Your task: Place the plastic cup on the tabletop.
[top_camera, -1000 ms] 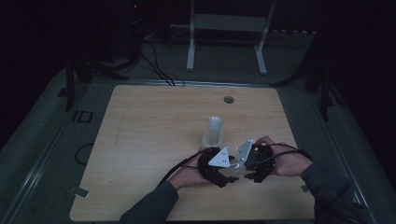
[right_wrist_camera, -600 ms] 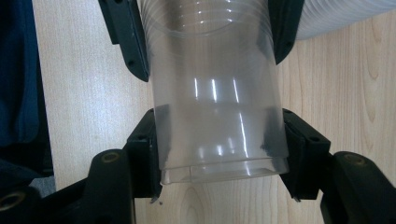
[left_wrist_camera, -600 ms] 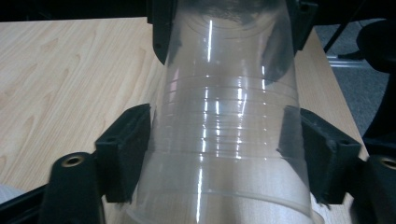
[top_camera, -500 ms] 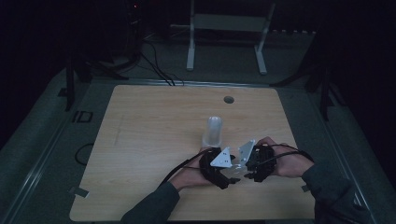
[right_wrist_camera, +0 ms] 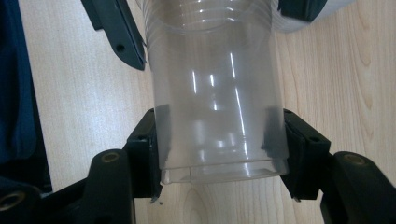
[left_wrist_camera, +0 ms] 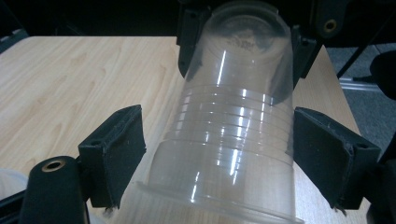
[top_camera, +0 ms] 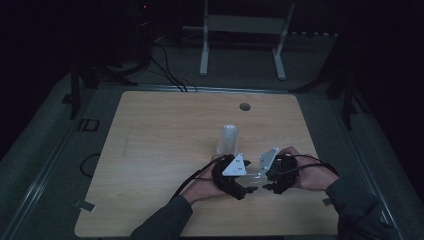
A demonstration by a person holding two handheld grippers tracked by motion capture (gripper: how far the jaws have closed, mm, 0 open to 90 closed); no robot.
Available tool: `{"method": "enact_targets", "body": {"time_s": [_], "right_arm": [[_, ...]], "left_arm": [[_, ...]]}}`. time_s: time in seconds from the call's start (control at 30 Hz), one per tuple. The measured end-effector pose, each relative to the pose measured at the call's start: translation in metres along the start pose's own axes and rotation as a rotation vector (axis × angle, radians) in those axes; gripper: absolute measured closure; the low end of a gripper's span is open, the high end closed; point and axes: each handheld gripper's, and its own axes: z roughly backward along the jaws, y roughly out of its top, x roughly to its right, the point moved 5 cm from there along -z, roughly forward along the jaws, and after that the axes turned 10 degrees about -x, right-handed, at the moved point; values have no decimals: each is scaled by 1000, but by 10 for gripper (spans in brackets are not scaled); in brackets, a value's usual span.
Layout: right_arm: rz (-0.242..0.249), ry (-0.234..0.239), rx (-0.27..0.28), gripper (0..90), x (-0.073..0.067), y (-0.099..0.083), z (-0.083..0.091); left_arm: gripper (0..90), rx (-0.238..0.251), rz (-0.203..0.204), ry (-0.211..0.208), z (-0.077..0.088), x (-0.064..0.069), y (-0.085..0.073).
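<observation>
The right tool clamps the base end of a clear plastic cup lying level above the tabletop near its front edge. The left tool has just been opening; its pads stand apart from the cup's rim end, apparently handing it across. A second cup stands upside down just behind.
</observation>
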Motion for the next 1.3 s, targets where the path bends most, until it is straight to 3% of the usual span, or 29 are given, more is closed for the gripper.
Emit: {"method": "enact_targets", "body": {"time_s": [0.37,0.5,0.83,1.3], "right_arm": [[-61,-11,11,415,3,-8,-6],[-108,-27,18,415,7,-15,-8],[-189,-57,64,416,14,-23,-6],[-255,-73,103,416,19,-33,-7]], "left_arm": [[213,65,44,34,11,-6,5],[222,88,53,48,16,-9,7],[243,100,58,83,20,-12,7],[244,123,86,118,27,-19,5]]}}
